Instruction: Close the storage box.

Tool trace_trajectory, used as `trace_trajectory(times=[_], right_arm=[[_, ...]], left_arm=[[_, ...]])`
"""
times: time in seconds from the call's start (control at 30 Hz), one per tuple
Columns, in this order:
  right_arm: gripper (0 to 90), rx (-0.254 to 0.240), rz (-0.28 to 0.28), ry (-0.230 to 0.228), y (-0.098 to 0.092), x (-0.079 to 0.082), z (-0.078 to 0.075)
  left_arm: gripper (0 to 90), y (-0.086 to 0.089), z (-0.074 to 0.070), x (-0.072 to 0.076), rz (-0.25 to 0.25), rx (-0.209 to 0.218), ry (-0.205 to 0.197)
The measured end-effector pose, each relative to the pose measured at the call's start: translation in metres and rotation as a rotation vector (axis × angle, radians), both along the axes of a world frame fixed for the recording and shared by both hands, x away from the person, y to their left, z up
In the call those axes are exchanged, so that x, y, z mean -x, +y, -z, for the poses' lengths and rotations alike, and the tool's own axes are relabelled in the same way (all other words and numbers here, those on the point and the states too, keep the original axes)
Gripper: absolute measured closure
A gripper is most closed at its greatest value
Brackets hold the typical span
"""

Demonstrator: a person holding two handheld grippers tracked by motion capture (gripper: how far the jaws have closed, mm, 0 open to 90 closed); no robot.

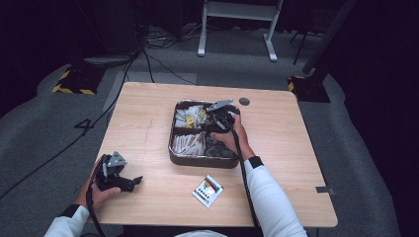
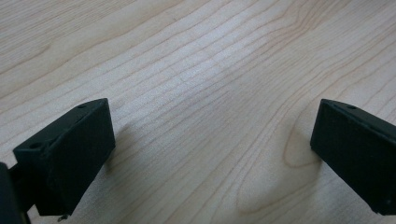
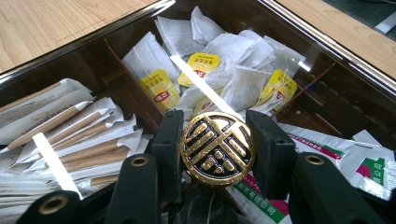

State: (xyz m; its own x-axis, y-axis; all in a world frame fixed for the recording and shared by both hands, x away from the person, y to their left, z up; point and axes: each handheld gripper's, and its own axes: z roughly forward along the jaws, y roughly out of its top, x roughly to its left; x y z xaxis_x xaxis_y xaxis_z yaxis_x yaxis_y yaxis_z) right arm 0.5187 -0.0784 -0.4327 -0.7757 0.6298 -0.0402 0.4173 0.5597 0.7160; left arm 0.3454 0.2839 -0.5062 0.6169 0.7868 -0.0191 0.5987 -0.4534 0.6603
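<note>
Two grippers are at work, and only the right one is busy. Our right gripper (image 3: 218, 148) hangs over the tray (image 1: 174, 157), which sits a little beyond the middle of the tabletop (image 1: 148, 113), and its jaws pinch a round black-and-gold disc (image 3: 217, 148) by its rim, one pad on each side. The disc stands on edge just above the tray's contents, over the near right compartment with the printed sachets (image 3: 345, 154). Beyond it lie the tea bags (image 3: 224, 60) in the far left compartment, and the paper-wrapped sticks (image 3: 70, 135) fill the near left one.

Our left gripper (image 1: 118, 177) rests near the tabletop's near left corner, jaws spread wide with nothing but bare wood between them. A small printed card (image 1: 208, 190) lies by the near edge, between our two arms.

We judge the step in hand to be the carrying of the disc at the tray; whether it is being lifted out or set in we cannot tell. Either way the next move calls for a steady pinch, since the disc is held only by its thin rim and could swivel or slip. If it goes out, we need a straight lift clear of the tray wall; if in, a gentle lowering onto the sachets before the jaws part.
</note>
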Motion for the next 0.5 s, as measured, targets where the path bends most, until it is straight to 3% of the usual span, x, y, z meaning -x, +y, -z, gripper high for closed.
trace_trajectory(times=[0.5], right_arm=[[59.5, 0.010, -0.012, 0.014, 0.0005, 0.0023, 0.0012]], left_arm=[[0.1, -0.0002, 0.0001, 0.0003, -0.004, 0.003, 0.002]])
